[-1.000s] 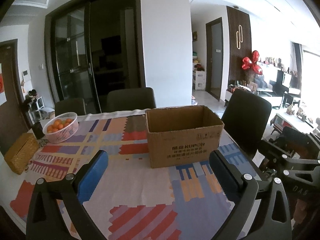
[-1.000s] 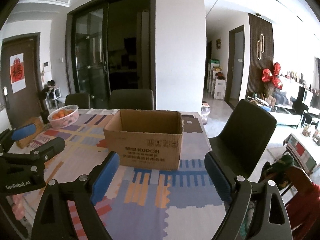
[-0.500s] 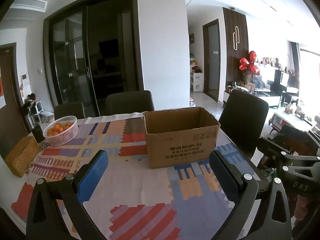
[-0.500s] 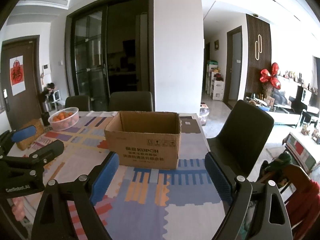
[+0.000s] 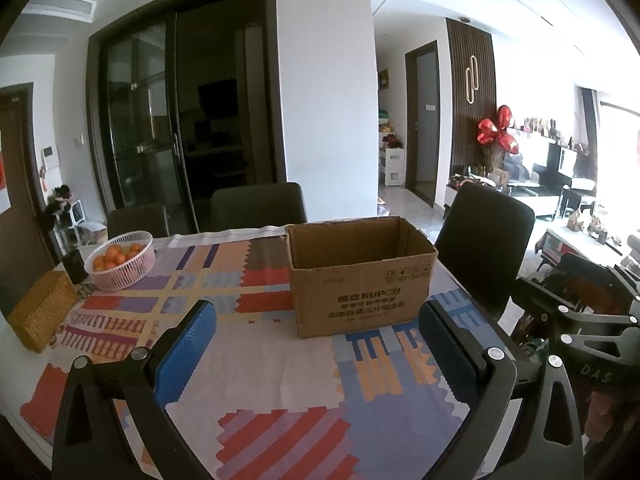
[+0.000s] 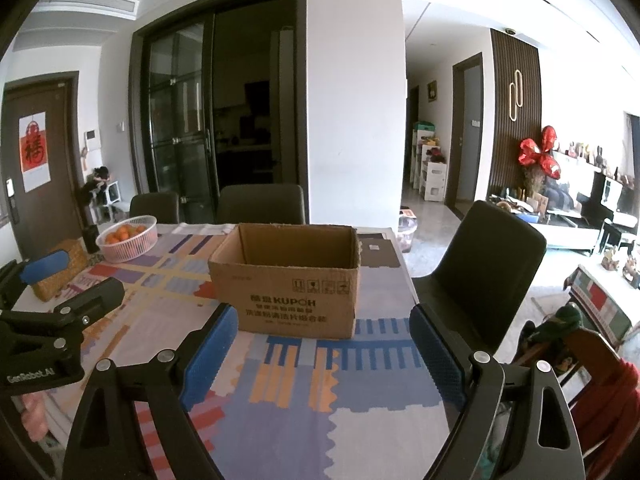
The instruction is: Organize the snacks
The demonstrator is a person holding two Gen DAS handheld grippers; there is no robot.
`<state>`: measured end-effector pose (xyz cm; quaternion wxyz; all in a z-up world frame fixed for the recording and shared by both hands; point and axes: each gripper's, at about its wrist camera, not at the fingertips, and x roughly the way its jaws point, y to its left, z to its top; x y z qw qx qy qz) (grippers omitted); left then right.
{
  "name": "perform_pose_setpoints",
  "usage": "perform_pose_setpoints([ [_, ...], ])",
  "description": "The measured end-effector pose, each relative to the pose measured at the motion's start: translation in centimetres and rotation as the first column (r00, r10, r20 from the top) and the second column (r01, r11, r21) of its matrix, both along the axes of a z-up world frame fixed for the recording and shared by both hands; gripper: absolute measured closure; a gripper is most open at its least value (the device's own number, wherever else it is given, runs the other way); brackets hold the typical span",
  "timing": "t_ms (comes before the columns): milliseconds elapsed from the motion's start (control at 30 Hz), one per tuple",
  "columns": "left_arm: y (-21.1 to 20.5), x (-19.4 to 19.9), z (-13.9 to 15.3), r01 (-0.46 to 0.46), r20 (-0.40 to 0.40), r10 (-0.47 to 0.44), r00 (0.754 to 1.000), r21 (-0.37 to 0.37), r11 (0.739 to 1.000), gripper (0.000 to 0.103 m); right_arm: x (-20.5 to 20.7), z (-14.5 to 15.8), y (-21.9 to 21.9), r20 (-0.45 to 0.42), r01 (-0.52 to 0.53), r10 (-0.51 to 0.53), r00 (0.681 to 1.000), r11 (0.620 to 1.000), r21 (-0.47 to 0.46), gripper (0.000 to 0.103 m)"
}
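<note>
An open-topped brown cardboard box (image 5: pixel 360 292) (image 6: pixel 288 300) stands on the patterned tablecloth (image 5: pixel 260 360), just beyond both grippers. The part of its inside that shows is bare. My left gripper (image 5: pixel 316 320) is open, its blue pads wide apart over the cloth with nothing between them. My right gripper (image 6: pixel 323 320) is open too, short of the box front and not touching it. Each gripper shows in the other's view: the left gripper (image 6: pixel 68 280) at the left edge, the right gripper (image 5: pixel 580 312) at the right edge.
A pink basket of oranges (image 5: pixel 120 260) (image 6: pixel 127 238), a dark cup (image 5: pixel 74 266) and a woven box (image 5: pixel 42 312) (image 6: pixel 60 268) stand at the far left of the table. Dark chairs (image 5: pixel 484 248) (image 6: pixel 496 264) line the right and far sides.
</note>
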<state>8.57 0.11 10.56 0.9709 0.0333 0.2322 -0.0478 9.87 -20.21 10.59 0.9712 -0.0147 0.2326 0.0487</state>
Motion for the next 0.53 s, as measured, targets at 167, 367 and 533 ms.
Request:
perform_pose_setpoints([
  [167, 0.06, -0.11, 0.21, -0.011, 0.011, 0.011, 1.000, 0.006, 1.000, 0.000, -0.14, 0.16, -0.16, 0.001, 0.002, -0.002, 1.000, 1.000, 0.001, 0.015],
  [367, -0.04, -0.17, 0.22, -0.019, 0.014, 0.019, 1.000, 0.010, 1.000, 0.000, -0.25, 0.24, -0.29, -0.001, 0.002, -0.002, 1.000, 1.000, 0.001, 0.015],
  [533, -0.13, -0.21, 0.08, -0.027, 0.013, 0.026, 1.000, 0.012, 1.000, 0.000, -0.21, 0.18, -0.22, -0.001, 0.003, -0.003, 1.000, 1.000, -0.001, 0.015],
])
